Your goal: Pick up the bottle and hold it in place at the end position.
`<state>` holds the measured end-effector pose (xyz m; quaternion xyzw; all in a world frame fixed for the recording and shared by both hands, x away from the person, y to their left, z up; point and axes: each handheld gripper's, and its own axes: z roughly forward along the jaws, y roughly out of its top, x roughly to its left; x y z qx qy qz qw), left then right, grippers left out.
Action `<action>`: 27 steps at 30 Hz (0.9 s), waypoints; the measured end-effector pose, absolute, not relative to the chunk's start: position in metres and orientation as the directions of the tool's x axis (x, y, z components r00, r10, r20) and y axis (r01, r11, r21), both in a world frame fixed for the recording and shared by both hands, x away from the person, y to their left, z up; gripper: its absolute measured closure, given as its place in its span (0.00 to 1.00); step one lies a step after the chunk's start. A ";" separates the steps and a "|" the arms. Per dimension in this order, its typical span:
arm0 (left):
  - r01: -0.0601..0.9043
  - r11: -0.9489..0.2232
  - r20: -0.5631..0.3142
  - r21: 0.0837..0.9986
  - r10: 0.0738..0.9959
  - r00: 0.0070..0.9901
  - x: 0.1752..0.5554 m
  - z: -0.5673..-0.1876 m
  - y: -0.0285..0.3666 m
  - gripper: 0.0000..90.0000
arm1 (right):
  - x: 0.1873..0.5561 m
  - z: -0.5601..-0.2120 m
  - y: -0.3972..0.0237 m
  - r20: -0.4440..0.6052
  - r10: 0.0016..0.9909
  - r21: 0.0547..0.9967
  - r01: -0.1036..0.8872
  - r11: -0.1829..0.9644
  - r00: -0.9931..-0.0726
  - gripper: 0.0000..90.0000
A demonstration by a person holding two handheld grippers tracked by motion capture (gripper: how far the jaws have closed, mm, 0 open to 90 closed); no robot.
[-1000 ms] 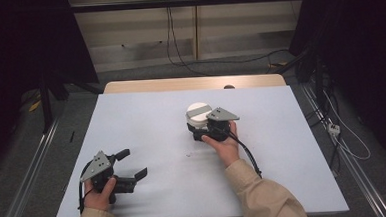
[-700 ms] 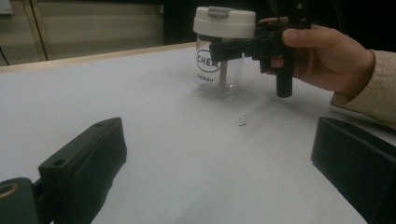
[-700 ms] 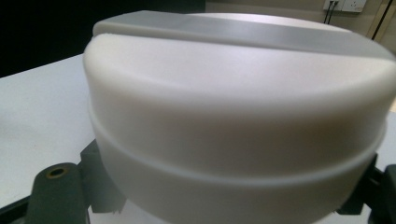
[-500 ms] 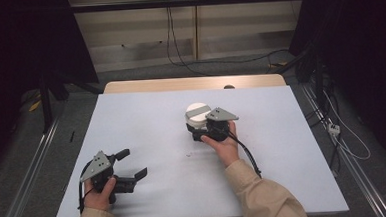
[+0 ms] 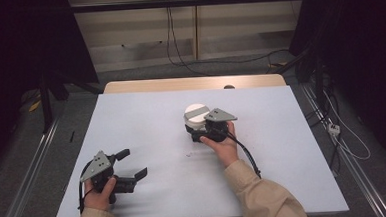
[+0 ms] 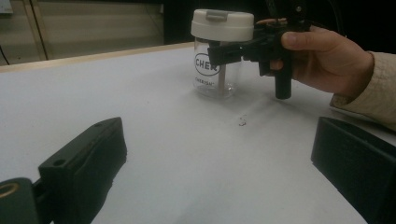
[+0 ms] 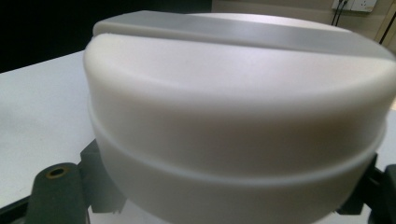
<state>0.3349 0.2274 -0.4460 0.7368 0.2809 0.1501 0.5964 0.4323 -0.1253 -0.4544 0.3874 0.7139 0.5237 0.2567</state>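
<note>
From above we see only the white lid of the jar [image 5: 196, 114] mid-table [image 5: 146, 116], our right claw [image 5: 202, 130] clamped on it. The left claw view shows its clear glass body with partly hidden lettering. Our left claw [image 5: 134, 164], well nearer us than the jar, gapes wide.

A white surface [image 5: 147, 126] lies on a wooden table whose pale edge [image 5: 194, 83] shows along the far side. Behind it runs a beige wall panel [image 5: 137, 29] with black cables [image 5: 178, 49] hanging down to a grey floor [image 5: 129, 74]. Dark curtains [image 5: 358, 45] close in both sides. Metal rails [image 5: 27, 182] run along the floor left and right, and a white power strip [image 5: 334, 128] lies at the right.
</note>
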 end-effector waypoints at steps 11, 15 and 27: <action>0.236 -0.132 -0.114 0.963 0.592 0.797 0.335 -0.446 0.227 0.03 | 0.432 -0.456 -0.126 0.037 0.816 0.944 0.288 0.160 -0.577 0.20; 0.240 -0.132 -0.118 0.962 0.591 0.798 0.336 -0.447 0.227 0.03 | 0.432 -0.456 -0.126 0.022 0.812 0.943 0.281 0.176 -0.583 0.20; 0.264 -0.140 -0.126 0.954 0.612 0.781 0.342 -0.443 0.212 0.03 | 0.429 -0.458 -0.126 0.012 0.810 0.944 0.273 0.183 -0.586 0.20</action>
